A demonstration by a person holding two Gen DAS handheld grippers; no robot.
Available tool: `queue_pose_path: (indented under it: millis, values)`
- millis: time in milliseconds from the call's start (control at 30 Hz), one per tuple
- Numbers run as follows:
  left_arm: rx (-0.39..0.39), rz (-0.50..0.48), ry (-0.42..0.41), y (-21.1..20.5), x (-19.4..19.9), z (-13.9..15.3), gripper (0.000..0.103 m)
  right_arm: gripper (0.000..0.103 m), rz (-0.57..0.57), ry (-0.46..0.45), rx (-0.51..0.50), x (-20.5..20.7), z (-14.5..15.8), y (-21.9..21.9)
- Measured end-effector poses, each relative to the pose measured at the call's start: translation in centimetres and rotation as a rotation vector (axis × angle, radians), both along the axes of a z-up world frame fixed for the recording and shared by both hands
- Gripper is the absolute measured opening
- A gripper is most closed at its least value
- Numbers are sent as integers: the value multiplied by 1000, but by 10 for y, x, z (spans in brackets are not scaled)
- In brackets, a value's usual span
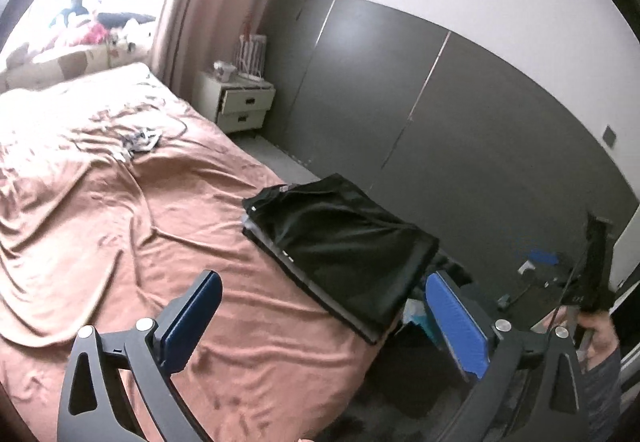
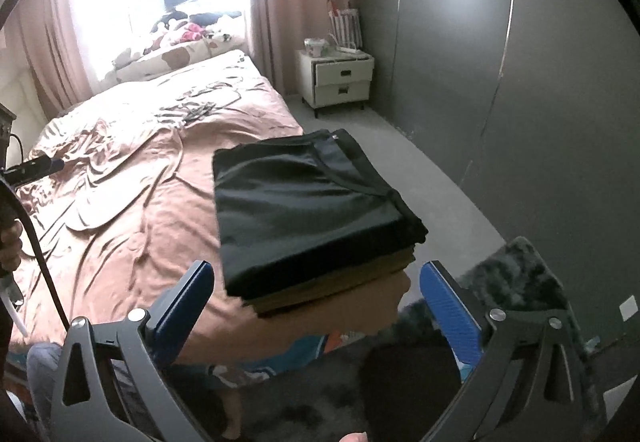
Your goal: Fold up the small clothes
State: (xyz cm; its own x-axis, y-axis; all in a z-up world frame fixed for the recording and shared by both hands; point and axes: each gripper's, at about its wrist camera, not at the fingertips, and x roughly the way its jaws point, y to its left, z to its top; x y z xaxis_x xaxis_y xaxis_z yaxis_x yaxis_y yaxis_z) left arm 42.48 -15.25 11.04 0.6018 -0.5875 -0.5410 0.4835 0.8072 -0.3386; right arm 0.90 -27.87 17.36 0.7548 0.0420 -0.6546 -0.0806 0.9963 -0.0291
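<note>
A stack of folded clothes with a black garment (image 1: 340, 242) on top lies at the near right corner of the bed (image 1: 120, 210). It also shows in the right wrist view (image 2: 308, 210), with olive and dark layers beneath. My left gripper (image 1: 324, 322) is open and empty, held above the bed just short of the stack. My right gripper (image 2: 316, 314) is open and empty, in front of the stack's near edge. The right gripper's body (image 1: 592, 266) shows at the far right of the left wrist view. A small crumpled garment (image 1: 140, 142) lies farther up the bed.
The bed has a wrinkled pink-brown sheet (image 2: 132, 178). A white nightstand (image 2: 340, 82) stands by the grey wall panels (image 2: 520, 102). A dark fuzzy rug (image 2: 512, 274) and loose clothes (image 2: 280, 362) lie on the floor by the bed's corner. Curtains and a bright window are behind.
</note>
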Motion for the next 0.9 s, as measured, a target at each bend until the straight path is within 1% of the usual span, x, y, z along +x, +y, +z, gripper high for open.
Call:
queue_pose_path:
  millis: [100,233,300,400,500,733,900]
  values:
    - [14,12,-14,8,-24,11,103,103,-3,-14,-13,-22,8,9]
    - [17,24,-36,23,-56,24,103,103,-7,-40,-83,-56,14,30]
    - [41,28,-54,32,-72,27,103,103,10,-46,-84,-68,13,40]
    - [67,60,-97,44,-94,31,103,103,24,-54,-89,-80,12,53]
    - [60,82,-112,61,-115,31,103,103,40,-59,-79,-86,8,59]
    - [75,128,-136,91,-155,28,103,103,76,-81,-47,-96,-5,71]
    - [76,164,-155,110,-184,19,103,103,93,-104,-25,-108,-13,79]
